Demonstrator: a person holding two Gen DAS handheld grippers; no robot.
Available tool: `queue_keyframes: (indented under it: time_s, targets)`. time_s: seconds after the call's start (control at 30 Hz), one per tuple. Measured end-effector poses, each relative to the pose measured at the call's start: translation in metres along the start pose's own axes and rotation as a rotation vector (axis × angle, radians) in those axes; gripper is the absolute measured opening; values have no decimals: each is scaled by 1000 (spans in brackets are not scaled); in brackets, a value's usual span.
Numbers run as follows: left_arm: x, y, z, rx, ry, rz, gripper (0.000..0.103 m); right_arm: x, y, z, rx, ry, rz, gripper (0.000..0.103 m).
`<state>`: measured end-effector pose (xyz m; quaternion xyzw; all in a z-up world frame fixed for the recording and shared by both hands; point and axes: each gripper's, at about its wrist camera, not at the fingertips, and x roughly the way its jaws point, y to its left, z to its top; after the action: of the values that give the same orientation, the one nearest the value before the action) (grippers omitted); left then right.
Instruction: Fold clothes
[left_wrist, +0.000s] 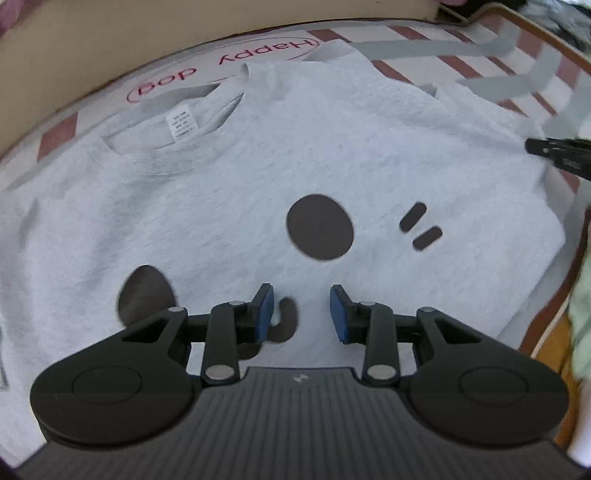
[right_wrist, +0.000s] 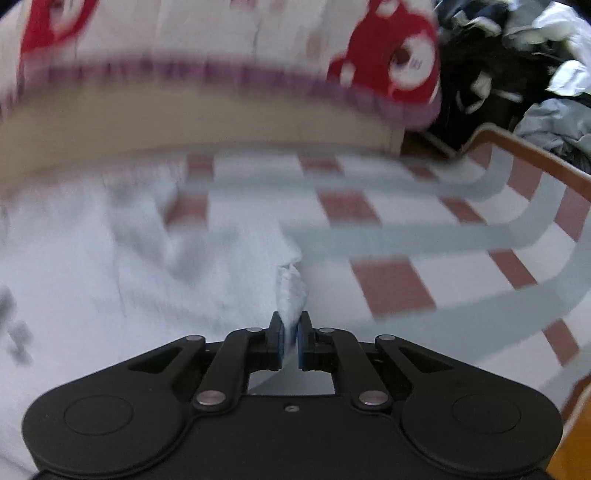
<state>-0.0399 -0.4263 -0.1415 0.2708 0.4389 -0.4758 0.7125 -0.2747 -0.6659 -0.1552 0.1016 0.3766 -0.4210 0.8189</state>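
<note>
A light grey T-shirt (left_wrist: 258, 166) with dark oval and bar prints lies flat on the checked cloth, collar and white label at the upper left. My left gripper (left_wrist: 301, 314) is open and empty, hovering just above the shirt's printed middle. My right gripper (right_wrist: 290, 339) is shut on a bunched edge of the grey T-shirt (right_wrist: 291, 291), at the shirt's right side; the rest of the shirt (right_wrist: 110, 266) spreads to its left. The right gripper also shows as a dark tip at the right edge of the left wrist view (left_wrist: 554, 151).
The shirt lies on a white, red and grey checked cloth (right_wrist: 406, 243) with a "Happy dog" print (left_wrist: 221, 62). A wooden rim (right_wrist: 535, 151) runs along the right. A pile of dark and pale clothes (right_wrist: 517, 66) sits beyond it. A red and white cushion (right_wrist: 388, 62) stands behind.
</note>
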Motion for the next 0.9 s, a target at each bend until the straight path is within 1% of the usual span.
queue_keyframes:
  time_s: [0.03,0.1,0.13,0.17,0.23,0.27,0.3,0.33,0.37,0.4,0.43,0.47,0.5,0.53,0.57,0.6,0.63,0.67,0.7,0.77,0.8,0.87,0.9]
  targets:
    - [-3,5,-3,-2,4,0,34,3,2,-3,-22,18,-50,11]
    - [-9,26,-6,-57,28,-4,37,1,8,-3,-46,46,-116,11]
    - [-13,38,-7,-87,41,-5,38,-3,14,1,-68,72,-151,10]
    - [-19,52,-10,-124,34,5,39,-8,20,7,-95,96,-190,5]
    - [-31,87,-15,-170,-29,91,40,-17,24,13,-148,96,-288,3]
    - [-35,105,-16,-177,-50,159,42,-17,17,16,-122,93,-288,4]
    - [-37,122,-18,-180,-68,233,42,-15,7,20,-74,92,-266,4]
    - [-39,139,-19,-190,-76,287,43,-13,-3,23,-26,91,-244,5]
    - [-41,155,-22,-209,-82,325,45,-11,-10,30,34,77,-193,5]
    - [-44,174,-24,-254,-93,355,46,-9,-16,38,99,58,-128,12]
    - [-49,192,-26,-308,-111,359,50,-6,-22,46,165,38,-63,16]
    - [-54,209,-27,-366,-146,336,55,-3,-20,57,203,24,24,21]
    - [-59,226,-28,-426,-188,299,58,-1,-14,70,228,14,122,34]
    - [-61,242,-28,-477,-221,254,59,2,-8,82,252,3,219,43]
    - [-63,257,-29,-523,-252,209,59,7,2,94,240,-4,278,51]
    - [-60,270,-28,-552,-271,189,59,13,15,107,211,-10,317,51]
    - [-55,280,-28,-572,-281,186,59,19,27,120,181,-16,356,51]
    - [-49,289,-28,-590,-289,185,59,28,40,133,148,-15,369,51]
    - [-42,300,-29,-618,-288,168,59,38,50,142,122,-5,377,51]
    - [-29,320,-33,-695,-282,115,59,59,65,158,90,26,395,51]
    - [-24,329,-36,-744,-282,84,59,69,71,163,82,40,394,51]
    - [-19,342,-37,-826,-268,75,59,86,79,167,74,77,379,51]
    - [-18,343,-35,-824,-269,72,59,96,82,168,67,97,374,51]
